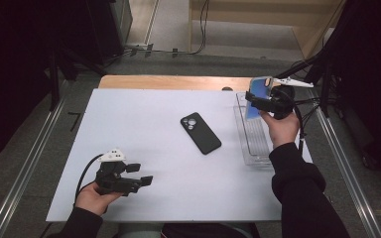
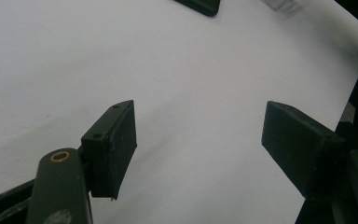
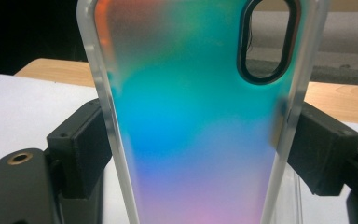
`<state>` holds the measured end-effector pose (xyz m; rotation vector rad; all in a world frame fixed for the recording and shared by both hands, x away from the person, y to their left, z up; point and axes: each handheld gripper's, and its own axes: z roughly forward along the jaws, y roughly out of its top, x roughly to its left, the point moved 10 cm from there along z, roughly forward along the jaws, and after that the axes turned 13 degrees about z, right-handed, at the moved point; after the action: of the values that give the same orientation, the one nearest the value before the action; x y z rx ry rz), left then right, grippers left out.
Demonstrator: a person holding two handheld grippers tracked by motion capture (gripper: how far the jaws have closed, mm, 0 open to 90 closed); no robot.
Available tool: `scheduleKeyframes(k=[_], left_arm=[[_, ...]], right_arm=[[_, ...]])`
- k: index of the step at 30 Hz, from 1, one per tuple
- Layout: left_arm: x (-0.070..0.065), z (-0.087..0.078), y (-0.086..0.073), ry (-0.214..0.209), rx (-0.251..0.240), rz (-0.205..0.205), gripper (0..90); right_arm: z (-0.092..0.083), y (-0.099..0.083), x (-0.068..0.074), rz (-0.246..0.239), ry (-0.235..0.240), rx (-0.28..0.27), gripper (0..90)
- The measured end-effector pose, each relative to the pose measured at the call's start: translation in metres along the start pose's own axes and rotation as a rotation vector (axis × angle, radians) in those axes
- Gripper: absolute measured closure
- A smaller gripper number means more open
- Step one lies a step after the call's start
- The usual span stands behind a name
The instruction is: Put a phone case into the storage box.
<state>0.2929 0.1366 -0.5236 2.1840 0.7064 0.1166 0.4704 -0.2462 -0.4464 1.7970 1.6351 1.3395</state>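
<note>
Gripping a translucent phone case (image 3: 196, 126) by its two long edges, the right gripper (image 1: 265, 101) holds it upright between its jaws; the case shimmers from orange and teal down through blue to pink (its oval camera cutout sits up near the top). Just beneath those jaws lies a clear tray (image 1: 254, 144); what it holds cannot be made out. The left gripper (image 2: 198, 140) has jaws spread wide over bare white table (image 1: 144, 148), with a black phone (image 1: 201, 133) lying well beyond them.
</note>
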Motion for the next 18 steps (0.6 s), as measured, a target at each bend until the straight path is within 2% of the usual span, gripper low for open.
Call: scheduleKeyframes(k=[7,16,18], left_arm=[[-0.001,0.001,-0.001,-0.006,0.003,0.002,26.9],[-0.001,0.000,0.001,-0.002,-0.008,0.005,27.0],[0.000,0.000,0.001,0.000,-0.007,0.000,27.0]], right_arm=[[0.015,0.002,-0.003,0.000,-0.014,-0.017,14.2],[0.049,0.008,-0.023,-0.013,-0.104,-0.014,14.2],[0.055,0.007,-0.027,-0.011,-0.112,-0.004,14.2]])
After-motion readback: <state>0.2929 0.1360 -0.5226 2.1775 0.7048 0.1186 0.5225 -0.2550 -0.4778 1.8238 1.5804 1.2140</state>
